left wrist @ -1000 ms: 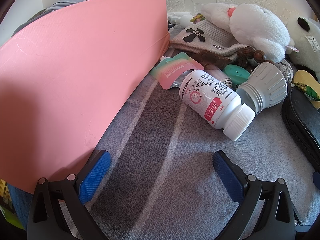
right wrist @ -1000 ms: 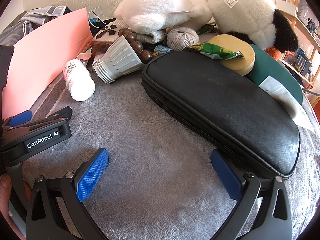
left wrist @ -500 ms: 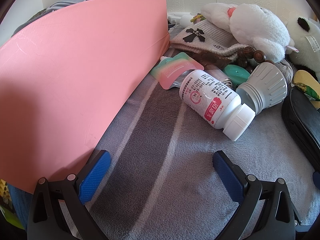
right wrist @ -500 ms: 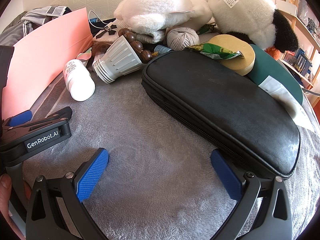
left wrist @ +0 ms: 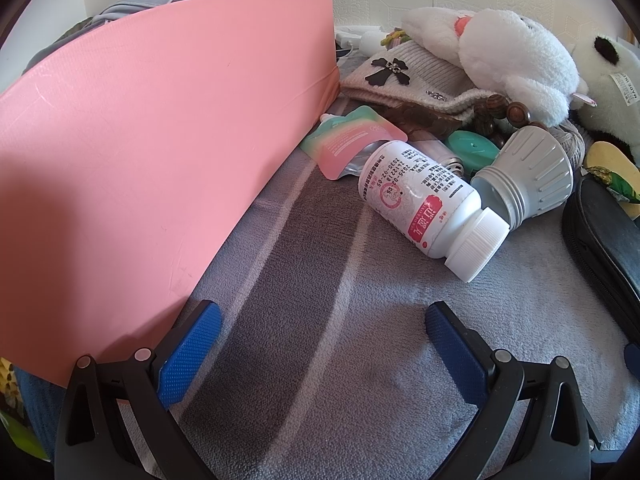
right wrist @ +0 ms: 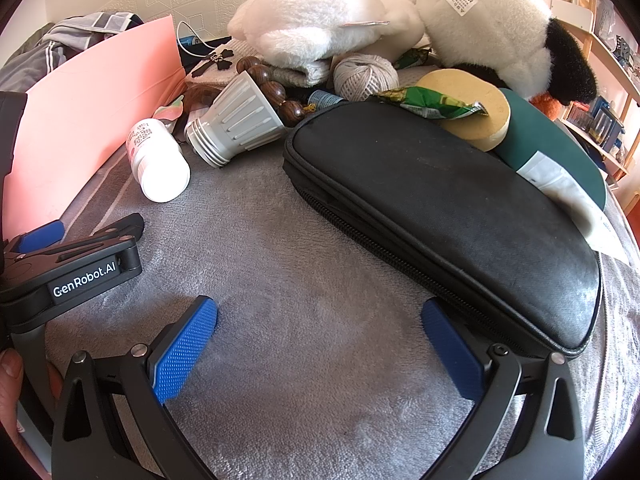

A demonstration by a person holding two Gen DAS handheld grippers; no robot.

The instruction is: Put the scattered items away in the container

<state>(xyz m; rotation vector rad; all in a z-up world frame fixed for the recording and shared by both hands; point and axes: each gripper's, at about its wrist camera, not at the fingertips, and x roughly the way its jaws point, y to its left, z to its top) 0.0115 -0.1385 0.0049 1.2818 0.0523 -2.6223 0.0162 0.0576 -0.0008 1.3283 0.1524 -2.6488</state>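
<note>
A pink container wall rises on the left of a grey blanket. A white pill bottle lies on its side beside a stack of grey cups and a pink-green pouch. My left gripper hovers open and empty over the blanket, short of the bottle. The right gripper is open and empty too, its right finger close to a black zip pouch. The right wrist view also shows the bottle, the cups, the pink wall and the left gripper's body.
Piled at the back are a white plush, a panda plush, a ball of twine, wooden beads, a knit hat, a snack wrapper on a wooden disc, and a green item. A hand shows at left.
</note>
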